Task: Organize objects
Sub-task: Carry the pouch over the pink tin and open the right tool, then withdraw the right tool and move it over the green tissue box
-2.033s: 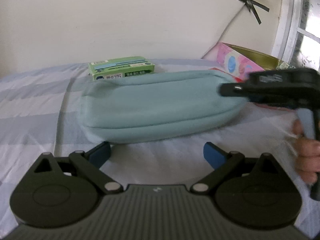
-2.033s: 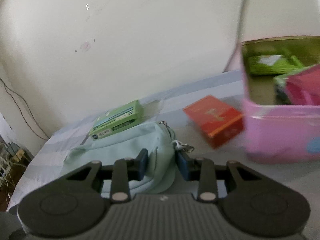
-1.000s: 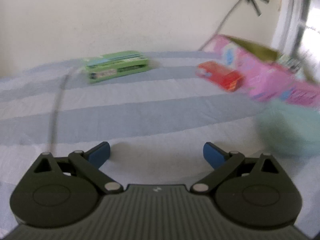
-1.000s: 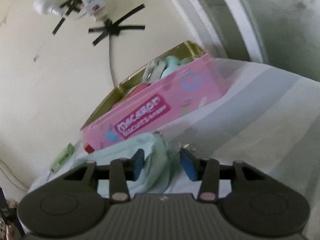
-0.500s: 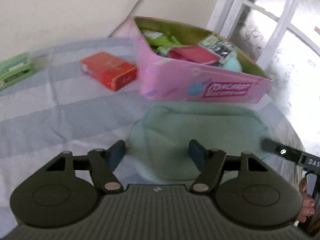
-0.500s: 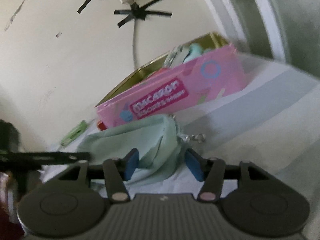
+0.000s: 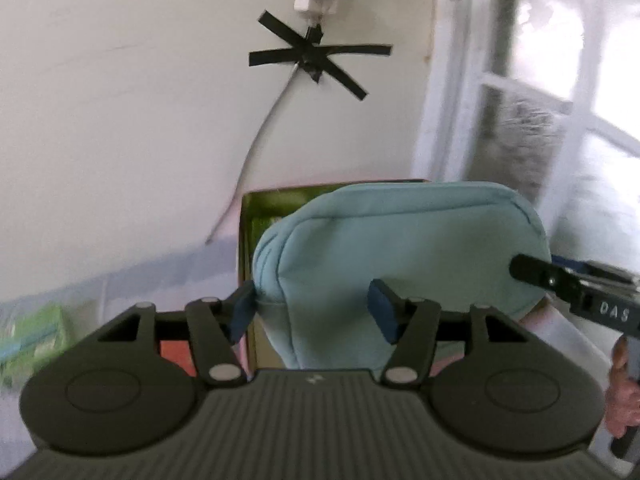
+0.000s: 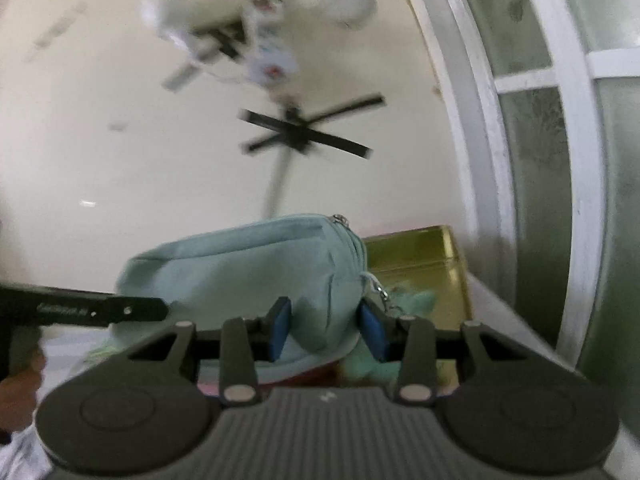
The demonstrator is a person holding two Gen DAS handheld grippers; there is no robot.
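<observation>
Gripping one mint-green zip pouch (image 7: 400,256) at opposite ends, left gripper (image 7: 314,312) and right gripper (image 8: 326,330) hold it above the pink tin (image 8: 416,256); the soft fabric may sag and snag the rim.

A soft, matt cloth is seen on the pale teal pouch (image 7: 400,248), with stitched seams and a small shiny metal zip pull at its far end (image 8: 340,219). The tin box (image 8: 420,252) behind it is lined in glossy gold-coloured metal. Matt black plastic with a ribbed top is shown on the left gripper (image 7: 314,312) and the right gripper (image 8: 326,330), whose fingertip pads (image 8: 279,330) look like smooth blue rubber. Matt black tape strips (image 7: 316,56) are stuck on the smooth painted wall (image 7: 120,120).
</observation>
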